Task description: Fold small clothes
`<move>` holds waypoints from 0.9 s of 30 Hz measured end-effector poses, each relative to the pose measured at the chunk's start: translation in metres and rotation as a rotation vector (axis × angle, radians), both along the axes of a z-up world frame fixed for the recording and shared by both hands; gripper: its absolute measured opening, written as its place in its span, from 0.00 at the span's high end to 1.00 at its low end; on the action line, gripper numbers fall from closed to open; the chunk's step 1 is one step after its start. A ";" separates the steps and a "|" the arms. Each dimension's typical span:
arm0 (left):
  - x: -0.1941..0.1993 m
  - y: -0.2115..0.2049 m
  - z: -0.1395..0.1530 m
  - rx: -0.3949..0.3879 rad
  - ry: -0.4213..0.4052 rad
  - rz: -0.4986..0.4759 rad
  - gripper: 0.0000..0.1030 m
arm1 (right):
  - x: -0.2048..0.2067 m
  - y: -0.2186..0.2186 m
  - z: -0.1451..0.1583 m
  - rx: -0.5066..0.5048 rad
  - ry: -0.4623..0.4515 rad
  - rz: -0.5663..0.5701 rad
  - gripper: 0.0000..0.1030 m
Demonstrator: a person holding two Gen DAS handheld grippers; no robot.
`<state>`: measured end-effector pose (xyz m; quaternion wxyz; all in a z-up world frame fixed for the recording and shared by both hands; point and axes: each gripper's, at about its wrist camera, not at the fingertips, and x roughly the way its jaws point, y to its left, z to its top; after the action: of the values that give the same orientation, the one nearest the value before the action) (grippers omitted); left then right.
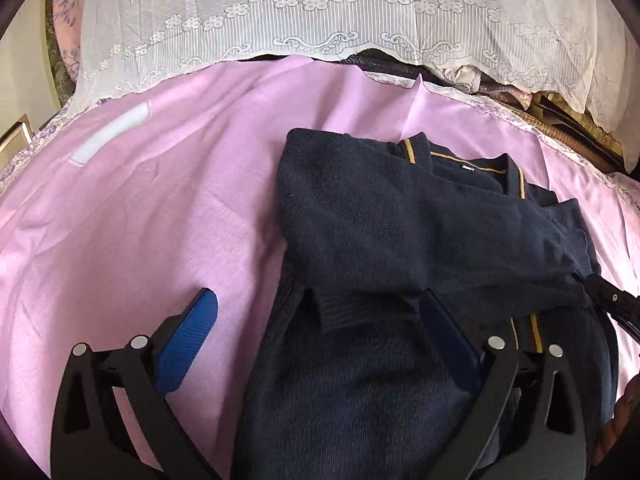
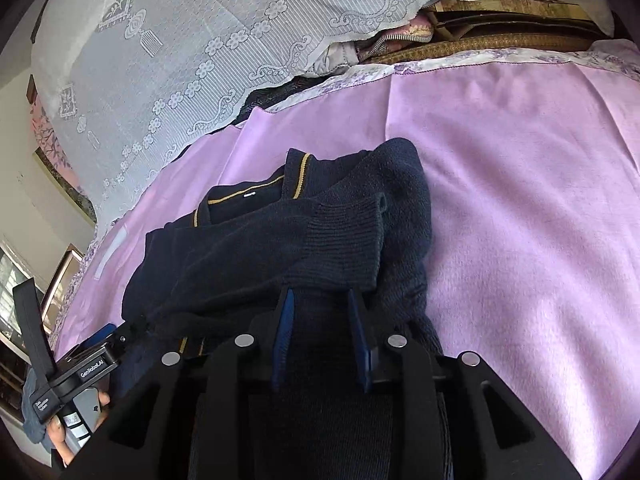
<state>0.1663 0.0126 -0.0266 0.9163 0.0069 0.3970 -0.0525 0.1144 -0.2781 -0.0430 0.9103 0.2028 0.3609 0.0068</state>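
Observation:
A navy knit cardigan (image 1: 400,216) with yellow trim lies on a pink sheet (image 1: 140,220), both sleeves folded across its front. My left gripper (image 1: 316,304) is open wide over the cardigan's lower left part, its left blue pad (image 1: 188,336) above the sheet. In the right wrist view the cardigan (image 2: 280,240) lies ahead. My right gripper (image 2: 320,300) has its jaws partly closed, a narrow gap between them, just below a ribbed sleeve cuff (image 2: 344,236); I cannot tell whether they pinch fabric. The right gripper's tip also shows in the left wrist view (image 1: 612,300).
A white lace cover (image 1: 320,12) drapes over piled things behind the sheet. A white patch (image 1: 108,136) lies on the sheet at far left. The left gripper's body and the hand holding it (image 2: 72,380) show at the lower left of the right wrist view.

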 end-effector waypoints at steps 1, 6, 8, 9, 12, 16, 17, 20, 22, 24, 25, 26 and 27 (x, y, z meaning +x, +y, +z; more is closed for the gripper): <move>-0.005 -0.001 0.000 0.011 0.001 -0.009 0.05 | -0.003 0.002 0.000 -0.011 0.002 -0.001 0.70; -0.030 0.002 0.001 0.029 -0.012 -0.026 0.05 | -0.026 0.009 -0.005 -0.024 0.025 -0.008 0.58; -0.040 0.006 0.002 0.019 -0.015 -0.020 0.05 | -0.039 0.009 -0.002 -0.026 0.014 -0.015 0.58; -0.045 0.008 0.002 0.014 -0.013 -0.019 0.05 | -0.045 0.010 -0.001 -0.025 0.011 -0.014 0.58; -0.061 0.011 0.002 0.015 -0.019 -0.022 0.05 | -0.065 0.017 -0.002 -0.036 0.018 0.001 0.58; -0.087 0.008 0.002 0.047 -0.044 -0.047 0.05 | -0.092 0.031 -0.004 -0.087 0.021 0.028 0.55; -0.095 0.005 -0.001 0.071 -0.047 -0.057 0.05 | -0.099 0.035 -0.003 -0.111 0.020 0.035 0.52; -0.120 -0.004 -0.002 0.164 -0.090 -0.077 0.05 | -0.118 0.047 -0.004 -0.167 0.010 0.055 0.44; -0.136 -0.007 -0.002 0.180 -0.111 -0.096 0.05 | -0.129 0.052 -0.004 -0.192 0.006 0.060 0.42; -0.146 -0.008 -0.004 0.194 -0.102 -0.104 0.05 | -0.140 0.052 -0.005 -0.185 0.000 0.061 0.37; -0.152 -0.003 -0.004 0.179 -0.098 -0.106 0.05 | -0.147 0.050 -0.006 -0.174 -0.002 0.055 0.35; -0.157 0.003 -0.003 0.145 -0.090 -0.111 0.05 | -0.153 0.047 -0.007 -0.158 -0.004 0.047 0.33; -0.161 0.010 -0.003 0.100 -0.074 -0.116 0.05 | -0.161 0.043 -0.009 -0.136 -0.010 0.038 0.33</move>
<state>0.0053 0.0231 -0.0295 0.9243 0.0775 0.3639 -0.0852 -0.0462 -0.2355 -0.0517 0.9234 0.1337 0.3597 0.0004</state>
